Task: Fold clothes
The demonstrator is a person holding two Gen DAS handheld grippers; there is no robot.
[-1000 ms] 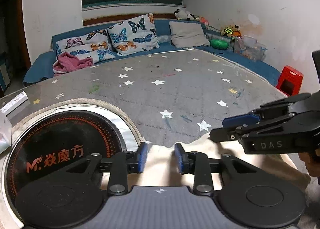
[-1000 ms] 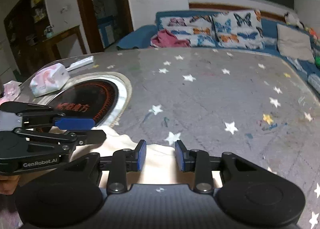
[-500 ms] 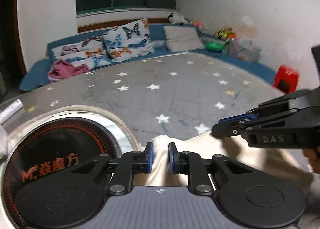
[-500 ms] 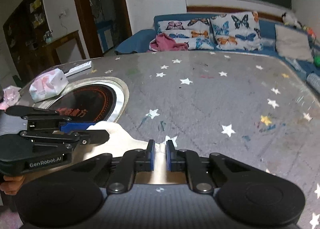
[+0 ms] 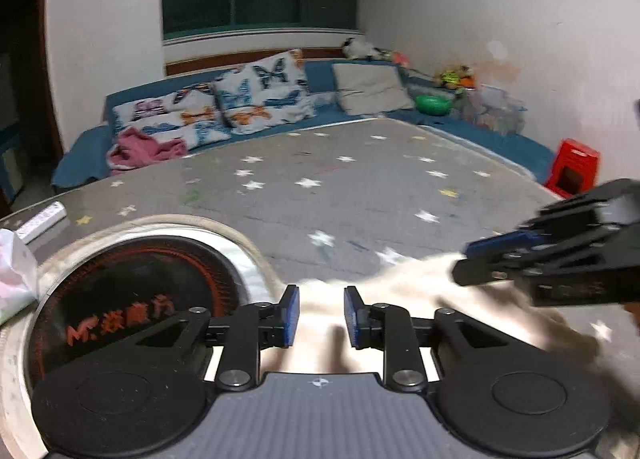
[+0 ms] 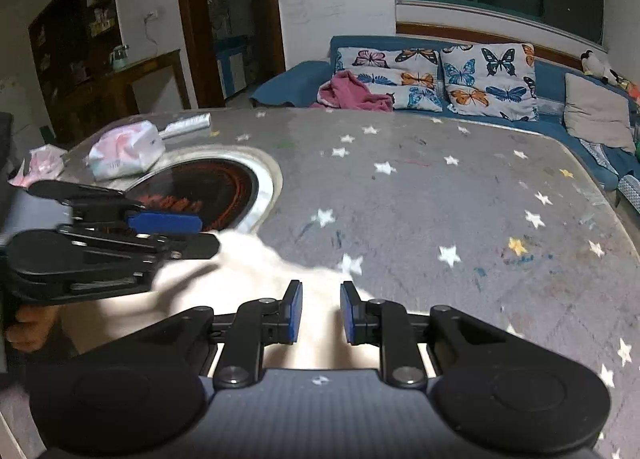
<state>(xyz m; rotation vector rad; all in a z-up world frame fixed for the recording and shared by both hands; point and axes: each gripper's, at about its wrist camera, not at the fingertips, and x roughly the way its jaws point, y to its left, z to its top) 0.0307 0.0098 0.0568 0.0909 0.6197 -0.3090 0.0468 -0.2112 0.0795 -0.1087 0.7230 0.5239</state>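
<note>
— Cloth (image 5: pixel 320 323), cream-coloured, sits bunched right between the blue pads of the left claw (image 5: pixel 318 317), near the front edge of the desk (image 5: pixel 360 195). See it?

— Yes. The jaws are parting; there's a gap on each side of the fabric, so I'd say nothing is pinched now.

— Same on the right claw (image 6: pixel 320 313): jaws coming apart, pale cloth (image 6: pixel 256 271) lying under and between them, not gripped as far as I can tell.

— Both claws point down and forward, side by side along one hem. That looks like a two-corner hold for carrying an edge over in a fold.

— Outward from them, the cloth's far edge touches the round dark hob (image 6: pixel 200 195). The tissue pack (image 6: pixel 124 151) lies well apart.
</note>
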